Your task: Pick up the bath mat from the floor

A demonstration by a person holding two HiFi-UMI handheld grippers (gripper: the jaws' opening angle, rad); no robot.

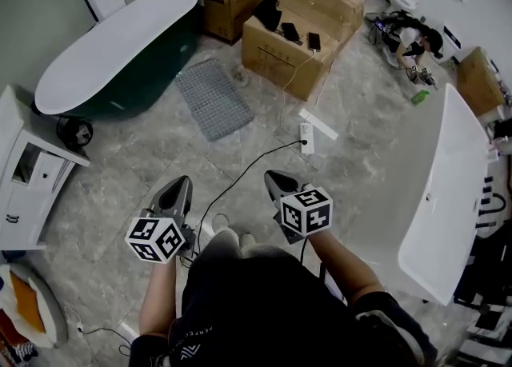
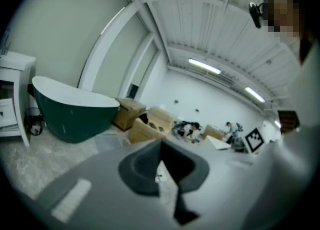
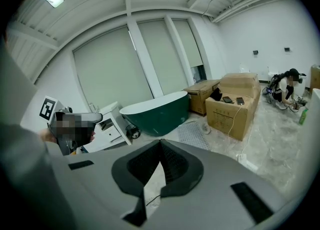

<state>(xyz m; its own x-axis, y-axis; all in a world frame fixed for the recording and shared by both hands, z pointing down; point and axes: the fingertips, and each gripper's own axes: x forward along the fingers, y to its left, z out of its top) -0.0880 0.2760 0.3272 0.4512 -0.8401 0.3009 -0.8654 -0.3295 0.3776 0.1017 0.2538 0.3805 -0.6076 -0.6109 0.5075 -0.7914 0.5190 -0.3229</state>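
Note:
The bath mat (image 1: 212,98) is a grey, gridded rectangle lying flat on the marble floor beside the green bathtub, well ahead of both grippers. It also shows in the right gripper view as the mat (image 3: 192,134) past the jaws. My left gripper (image 1: 178,189) and right gripper (image 1: 276,178) are held side by side above the floor in front of the person, pointing toward the mat. In its own view the left gripper (image 2: 161,143) has its jaws meeting at the tips with nothing between them. The right gripper (image 3: 161,142) is likewise shut and empty.
A dark green bathtub (image 1: 120,47) stands left of the mat and cardboard boxes (image 1: 302,31) behind it. A white cabinet (image 1: 28,167) is at far left, a white tub (image 1: 444,197) at right. A power strip (image 1: 306,138) and black cable (image 1: 240,183) lie ahead. A person (image 1: 410,41) crouches far back.

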